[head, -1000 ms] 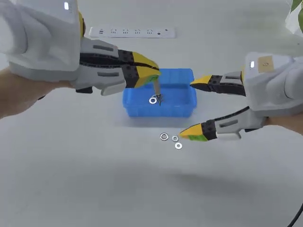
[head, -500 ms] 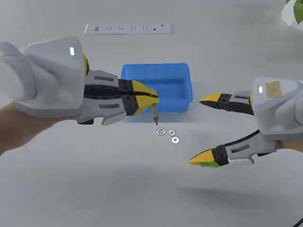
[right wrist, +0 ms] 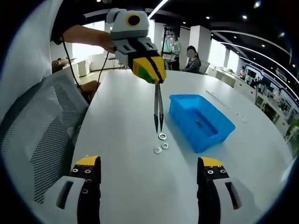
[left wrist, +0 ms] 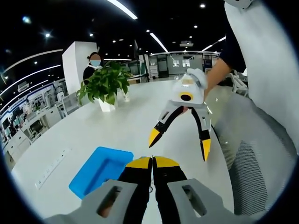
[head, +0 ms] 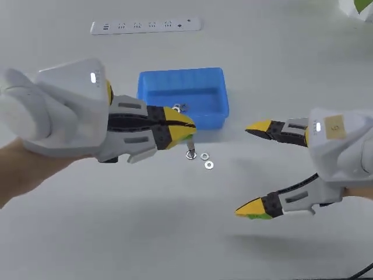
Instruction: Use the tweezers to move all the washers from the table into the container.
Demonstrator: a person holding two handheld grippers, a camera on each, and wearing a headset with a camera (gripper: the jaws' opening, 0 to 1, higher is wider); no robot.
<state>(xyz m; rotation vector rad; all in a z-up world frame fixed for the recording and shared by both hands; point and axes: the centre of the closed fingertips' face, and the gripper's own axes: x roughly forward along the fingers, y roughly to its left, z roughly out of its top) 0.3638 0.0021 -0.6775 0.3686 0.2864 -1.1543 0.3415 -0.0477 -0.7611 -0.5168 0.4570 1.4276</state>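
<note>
The work was done at a long white table (head: pixel 116 233) in a big open office, under a dark ceiling crossed by bright light strips (left wrist: pixel 122 9) and small spotlights. A power strip (head: pixel 145 25) lay at the table's far edge, a potted plant (left wrist: pixel 105 86) stood at the far right before a white pillar (left wrist: pixel 74 58), and a grey mesh chair (right wrist: pixel 32 137) stood at the near side. Farther off were rows of desks (left wrist: pixel 25 130), a few people (right wrist: pixel 192 65) and a bright window (right wrist: pixel 88 45).
</note>
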